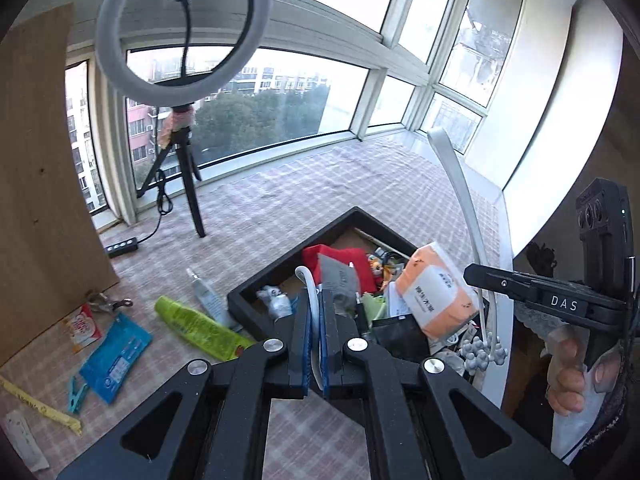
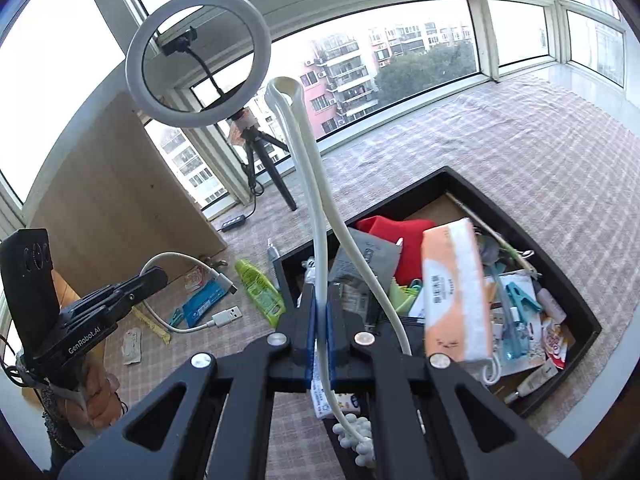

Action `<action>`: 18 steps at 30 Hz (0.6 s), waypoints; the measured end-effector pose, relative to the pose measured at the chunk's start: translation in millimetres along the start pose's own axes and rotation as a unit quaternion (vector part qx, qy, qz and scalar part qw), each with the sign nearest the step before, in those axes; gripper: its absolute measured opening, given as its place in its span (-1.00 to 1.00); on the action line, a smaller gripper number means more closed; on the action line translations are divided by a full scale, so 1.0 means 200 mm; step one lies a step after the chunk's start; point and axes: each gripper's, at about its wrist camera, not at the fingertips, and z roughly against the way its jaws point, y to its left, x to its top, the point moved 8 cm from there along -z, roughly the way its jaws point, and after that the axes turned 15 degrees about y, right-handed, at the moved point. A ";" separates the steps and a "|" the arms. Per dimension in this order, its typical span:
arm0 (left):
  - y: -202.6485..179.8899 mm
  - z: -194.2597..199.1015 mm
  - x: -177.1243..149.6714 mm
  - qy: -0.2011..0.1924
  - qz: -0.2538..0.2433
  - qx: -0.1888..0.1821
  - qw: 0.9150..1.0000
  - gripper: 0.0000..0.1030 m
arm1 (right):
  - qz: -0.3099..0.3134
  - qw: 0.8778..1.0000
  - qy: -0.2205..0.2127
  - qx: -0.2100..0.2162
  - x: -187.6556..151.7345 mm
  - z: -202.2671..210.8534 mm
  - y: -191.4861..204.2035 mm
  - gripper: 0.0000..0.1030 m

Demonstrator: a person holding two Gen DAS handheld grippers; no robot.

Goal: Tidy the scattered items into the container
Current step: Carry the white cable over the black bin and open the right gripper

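Note:
A black tray (image 1: 256, 286) (image 2: 500, 196) holds several items, among them a red cloth (image 1: 340, 258) and an orange tissue pack (image 1: 436, 292) (image 2: 456, 292). My left gripper (image 1: 316, 304) is shut on a white USB cable (image 1: 310, 280) above the tray's near corner; the cable loops out in the right wrist view (image 2: 176, 260). My right gripper (image 2: 320, 312) is shut on a long white massager handle (image 2: 304, 168), which rises high and also shows in the left wrist view (image 1: 460, 184). Its knobbed head (image 2: 358, 440) hangs below the fingers.
Loose on the checked cloth lie a green tube (image 1: 196, 326), a white bottle (image 1: 208, 298), a blue packet (image 1: 114, 356), a teal clip (image 1: 78, 394) and a yellow strip (image 1: 40, 404). A ring light on a tripod (image 1: 184, 36) and a wooden board (image 1: 36, 184) stand behind.

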 end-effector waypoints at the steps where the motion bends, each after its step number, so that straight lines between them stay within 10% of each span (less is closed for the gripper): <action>1: -0.06 -0.03 0.02 0.004 -0.008 -0.007 1.000 -0.95 | -0.007 1.000 -0.004 -0.009 0.01 0.01 -0.04 -0.91; 8: -0.35 -0.20 0.14 0.018 -0.042 -0.026 0.999 -0.90 | -0.048 0.996 -0.020 -0.066 0.04 0.10 -0.31 -0.91; 11: -0.41 -0.26 0.17 0.029 -0.048 -0.015 0.998 -0.10 | -0.043 0.995 -0.011 -0.085 0.07 0.08 -0.36 -0.89; 15: -0.43 -0.25 0.19 0.018 -0.049 -0.008 0.999 0.00 | -0.042 0.992 -0.027 -0.112 0.10 0.09 -0.40 -0.35; 18: -0.39 -0.23 0.18 0.013 -0.042 0.002 0.999 0.00 | -0.046 0.993 -0.030 -0.108 0.12 0.10 -0.41 -0.32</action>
